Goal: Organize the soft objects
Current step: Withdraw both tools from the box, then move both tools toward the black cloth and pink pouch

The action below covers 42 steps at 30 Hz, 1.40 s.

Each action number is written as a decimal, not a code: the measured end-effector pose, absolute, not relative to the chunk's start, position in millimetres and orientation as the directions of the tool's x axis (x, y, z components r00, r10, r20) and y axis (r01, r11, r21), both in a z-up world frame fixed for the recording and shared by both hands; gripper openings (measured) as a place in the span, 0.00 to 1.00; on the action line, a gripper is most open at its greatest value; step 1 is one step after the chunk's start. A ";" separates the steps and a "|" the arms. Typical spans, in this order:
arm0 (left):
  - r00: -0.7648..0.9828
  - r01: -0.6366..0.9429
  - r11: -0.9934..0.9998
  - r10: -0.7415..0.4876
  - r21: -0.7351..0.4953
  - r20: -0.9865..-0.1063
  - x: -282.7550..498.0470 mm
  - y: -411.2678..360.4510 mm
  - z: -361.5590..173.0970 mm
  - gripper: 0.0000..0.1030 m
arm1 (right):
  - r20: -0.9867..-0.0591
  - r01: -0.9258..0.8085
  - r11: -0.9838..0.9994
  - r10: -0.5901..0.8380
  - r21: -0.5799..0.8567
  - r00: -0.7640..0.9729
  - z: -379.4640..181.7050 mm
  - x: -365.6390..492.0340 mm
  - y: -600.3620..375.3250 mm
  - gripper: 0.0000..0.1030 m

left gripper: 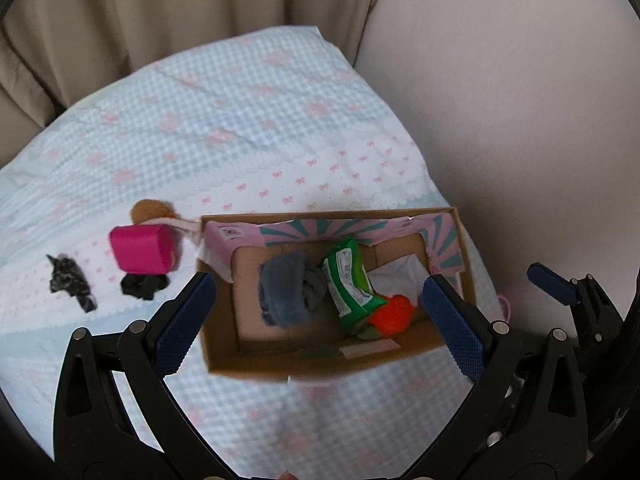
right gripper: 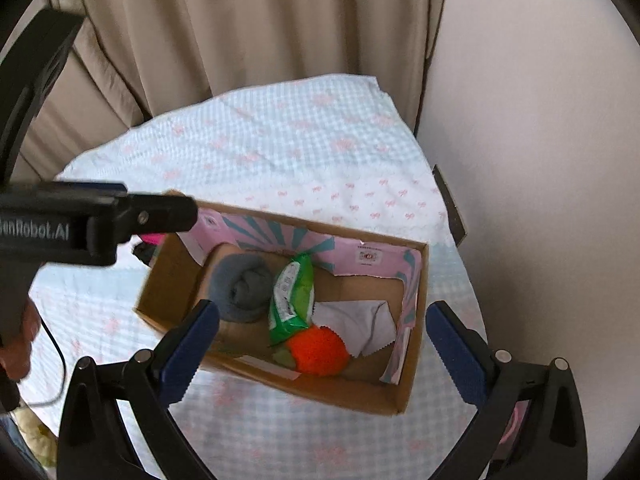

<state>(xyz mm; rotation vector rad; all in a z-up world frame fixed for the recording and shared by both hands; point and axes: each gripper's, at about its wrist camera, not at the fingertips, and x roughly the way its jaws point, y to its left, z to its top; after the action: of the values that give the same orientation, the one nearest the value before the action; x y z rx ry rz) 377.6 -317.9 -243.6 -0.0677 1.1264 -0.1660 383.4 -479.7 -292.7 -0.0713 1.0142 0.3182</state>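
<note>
Hovering above the bed, I hold the left gripper (left gripper: 320, 312) and right gripper (right gripper: 322, 336) wide open, both empty. Beneath them sits the cardboard box (right gripper: 280, 386) containing an orange ball (right gripper: 318, 350), green wipes pack (right gripper: 292, 296) and grey towel (right gripper: 242, 286). At 10 o'clock in the left view lie a pink block (left gripper: 142, 250) and dark cloths (left gripper: 70, 282).

Left gripper (left gripper: 320, 304) jaws wide apart, empty, aimed downward. Right gripper (right gripper: 322, 340) likewise spread and empty, just right of the left.
</note>
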 end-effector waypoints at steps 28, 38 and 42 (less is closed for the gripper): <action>0.675 -0.038 0.986 -0.093 -0.160 -0.732 173.4 -91.5 -92.2 1.00 | -0.660 -0.050 0.998 0.063 0.039 0.748 -131.7 234.1 -371.8 1.00; 0.655 -0.120 0.975 -0.065 -0.189 -0.753 166.0 5.2 -114.0 1.00 | -0.665 -0.139 0.990 0.113 0.014 0.739 -141.3 226.3 -280.1 1.00; 0.632 -0.175 0.965 -0.041 -0.194 -0.774 176.6 37.6 -134.1 1.00 | -0.675 -0.198 0.980 0.148 0.004 0.722 -156.9 239.3 -250.7 1.00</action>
<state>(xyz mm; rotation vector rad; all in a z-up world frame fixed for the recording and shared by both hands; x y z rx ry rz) 176.6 37.6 -134.1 -0.2617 0.8864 0.0776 239.3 -250.7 -156.9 -0.0702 0.7393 0.1913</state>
